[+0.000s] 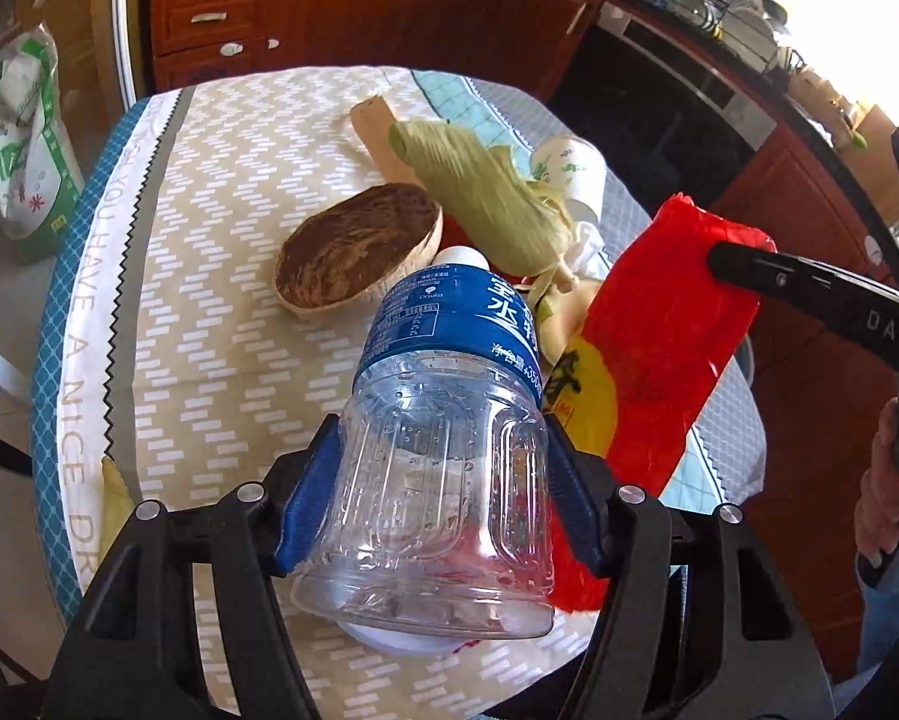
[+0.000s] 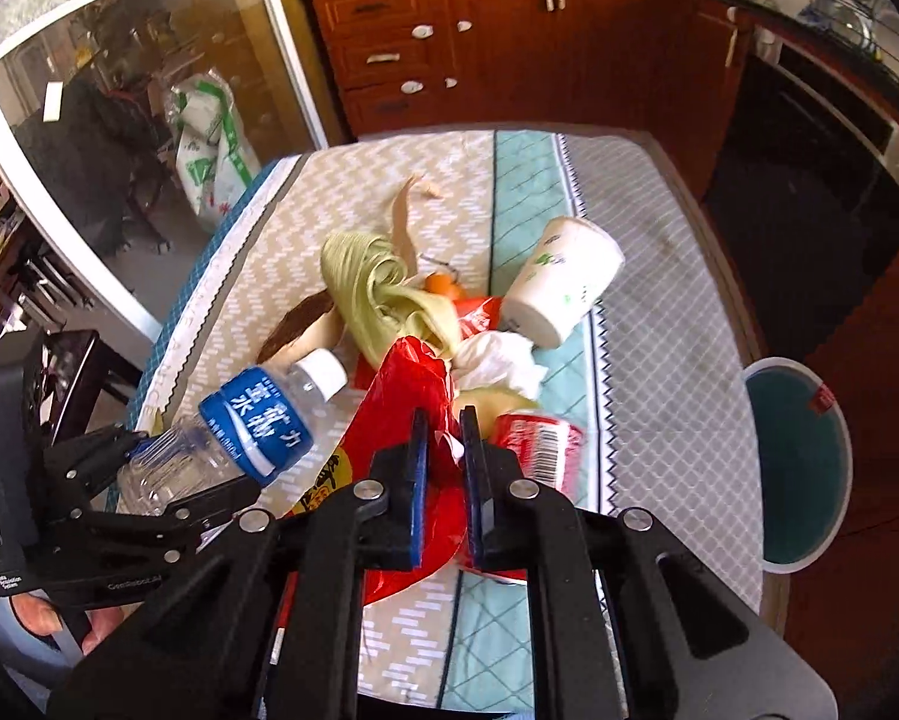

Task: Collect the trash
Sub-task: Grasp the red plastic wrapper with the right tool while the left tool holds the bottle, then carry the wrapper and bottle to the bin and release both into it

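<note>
My left gripper (image 1: 440,429) is shut on a clear plastic bottle (image 1: 449,324) with a blue label and white cap, held tilted above the table. In the right wrist view the same bottle (image 2: 257,426) sits in that gripper (image 2: 179,462) at the lower left. A red plastic wrapper (image 2: 401,396) hangs pinched between the blue pads of my right gripper (image 2: 444,426), lifted off the pile. The left wrist view shows the wrapper (image 1: 659,324) hanging from one of the right gripper's fingers (image 1: 767,273).
On the patterned tablecloth (image 1: 209,240) lie a coconut-shell bowl (image 1: 353,252), a corn husk (image 2: 377,288), a tipped paper cup (image 2: 563,282), a crumpled tissue (image 2: 503,360) and a red can (image 2: 539,444). A round bin (image 2: 797,456) with a teal inside stands beside the table's right edge.
</note>
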A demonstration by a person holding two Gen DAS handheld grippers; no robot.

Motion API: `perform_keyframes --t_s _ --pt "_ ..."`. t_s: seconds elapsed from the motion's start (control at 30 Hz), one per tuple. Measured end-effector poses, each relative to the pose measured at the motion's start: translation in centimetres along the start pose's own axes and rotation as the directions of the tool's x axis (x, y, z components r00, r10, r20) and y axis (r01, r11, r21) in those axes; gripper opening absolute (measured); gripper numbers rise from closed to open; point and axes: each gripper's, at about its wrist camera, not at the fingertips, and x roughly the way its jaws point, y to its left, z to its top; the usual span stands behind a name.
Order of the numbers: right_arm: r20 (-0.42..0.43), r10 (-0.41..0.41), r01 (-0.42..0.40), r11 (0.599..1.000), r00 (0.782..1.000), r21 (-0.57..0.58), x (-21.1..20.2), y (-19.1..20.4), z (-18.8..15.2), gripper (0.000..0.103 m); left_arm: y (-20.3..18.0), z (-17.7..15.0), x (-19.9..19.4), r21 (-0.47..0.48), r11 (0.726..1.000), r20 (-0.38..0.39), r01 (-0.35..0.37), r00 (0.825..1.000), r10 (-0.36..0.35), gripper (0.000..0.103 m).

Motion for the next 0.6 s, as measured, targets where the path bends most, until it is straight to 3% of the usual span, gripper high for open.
perform_keyframes --t_s 0.33,0.6 --pt "0.158 -0.013 -0.017 0.983 0.987 0.183 -5.2 -6.4 -0.5 0.010 -3.3 1.1 -4.8 0.034 0.999 0.087 -0.012 0.996 0.009 0.066" --pt "0.288 -0.083 -0.003 0.958 0.954 0.286 -10.6 -11.4 -2.0 0.010 -9.8 4.0 -6.0 0.161 0.987 0.130 0.019 0.991 -0.040 0.066"
